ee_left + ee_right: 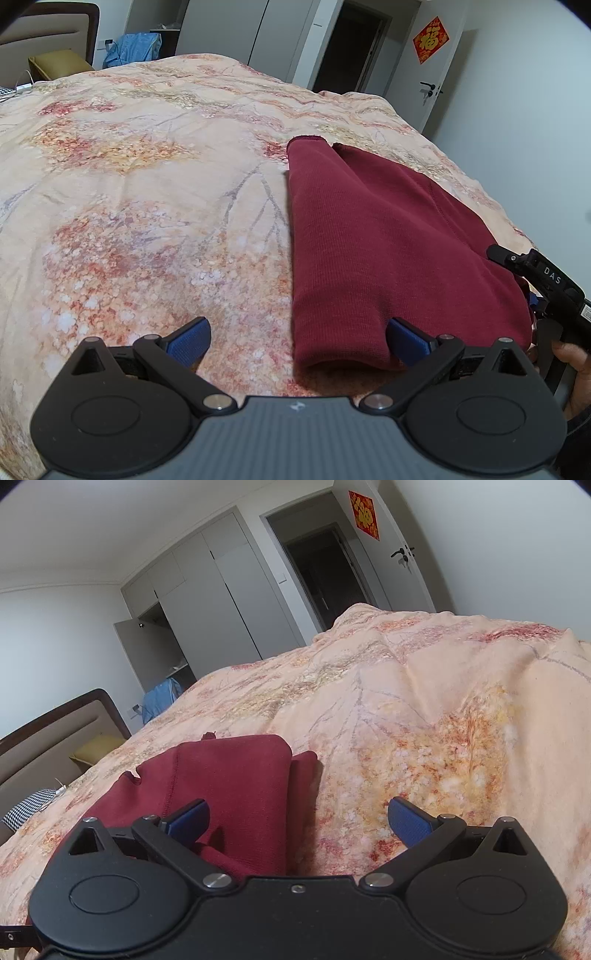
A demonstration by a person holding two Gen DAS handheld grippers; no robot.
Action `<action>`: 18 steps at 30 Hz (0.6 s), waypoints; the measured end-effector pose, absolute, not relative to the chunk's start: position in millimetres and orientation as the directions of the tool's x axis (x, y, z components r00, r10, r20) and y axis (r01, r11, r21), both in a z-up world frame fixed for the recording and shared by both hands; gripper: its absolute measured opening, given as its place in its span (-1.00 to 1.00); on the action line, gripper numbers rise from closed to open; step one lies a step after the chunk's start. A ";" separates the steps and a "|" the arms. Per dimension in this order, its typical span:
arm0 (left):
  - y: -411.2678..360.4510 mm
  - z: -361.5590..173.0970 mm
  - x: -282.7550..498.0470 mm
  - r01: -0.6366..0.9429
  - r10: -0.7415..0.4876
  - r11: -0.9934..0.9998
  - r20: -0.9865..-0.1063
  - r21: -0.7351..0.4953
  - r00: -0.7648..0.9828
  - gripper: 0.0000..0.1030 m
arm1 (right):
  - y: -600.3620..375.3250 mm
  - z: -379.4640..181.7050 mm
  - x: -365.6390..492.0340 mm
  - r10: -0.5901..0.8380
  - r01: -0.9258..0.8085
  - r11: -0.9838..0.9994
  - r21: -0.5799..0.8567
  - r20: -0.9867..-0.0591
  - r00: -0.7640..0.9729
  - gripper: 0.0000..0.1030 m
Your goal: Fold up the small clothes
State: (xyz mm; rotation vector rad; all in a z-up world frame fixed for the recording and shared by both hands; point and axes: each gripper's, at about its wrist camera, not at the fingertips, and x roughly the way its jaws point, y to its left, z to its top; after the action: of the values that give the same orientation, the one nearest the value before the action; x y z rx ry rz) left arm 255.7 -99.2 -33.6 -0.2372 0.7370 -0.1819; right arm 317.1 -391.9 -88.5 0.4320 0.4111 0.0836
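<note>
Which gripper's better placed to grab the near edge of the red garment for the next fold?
Probably left. The left gripper is open with the red garment's near edge between its fingers. The right gripper, also open, sits off its side.

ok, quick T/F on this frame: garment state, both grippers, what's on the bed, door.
1. The dark red garment lies folded on the floral bedspread. True.
2. The left gripper is shut on the garment. False: it is open and holds nothing.
3. The right gripper is open. True.
4. The garment is blue. False: dark red; a blue cloth sits beyond the bed.
5. A red decoration hangs on the door. True.
</note>
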 end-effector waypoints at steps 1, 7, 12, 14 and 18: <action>-98.8 -33.1 255.7 0.079 -0.246 0.958 -0.642 -0.277 0.726 1.00 | -391.4 -88.4 316.9 0.164 0.007 0.907 0.422 -0.368 0.915 0.99; -93.4 -25.4 254.4 0.086 -0.270 0.947 -0.620 -0.310 0.737 1.00 | -394.4 -88.9 313.8 0.169 0.002 0.899 0.437 -0.352 0.921 0.99; -88.2 -15.0 255.5 0.093 -0.272 0.942 -0.573 -0.322 0.773 1.00 | -394.5 -88.9 312.1 0.169 0.001 0.898 0.440 -0.348 0.922 0.99; -84.7 -9.4 258.5 0.101 -0.278 0.939 -0.549 -0.330 0.788 1.00 | -394.4 -88.8 312.0 0.168 0.002 0.898 0.440 -0.347 0.922 0.99; -78.7 0.5 281.4 0.092 -0.262 0.943 -0.540 -0.321 0.800 1.00 | -394.6 -89.1 311.2 0.169 -0.001 0.896 0.443 -0.341 0.925 0.99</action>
State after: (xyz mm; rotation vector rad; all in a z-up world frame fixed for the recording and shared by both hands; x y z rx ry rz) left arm 281.4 -78.7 0.5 -0.2873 0.6164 -0.1926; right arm 311.2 -394.6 -89.1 0.4531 0.3840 0.0903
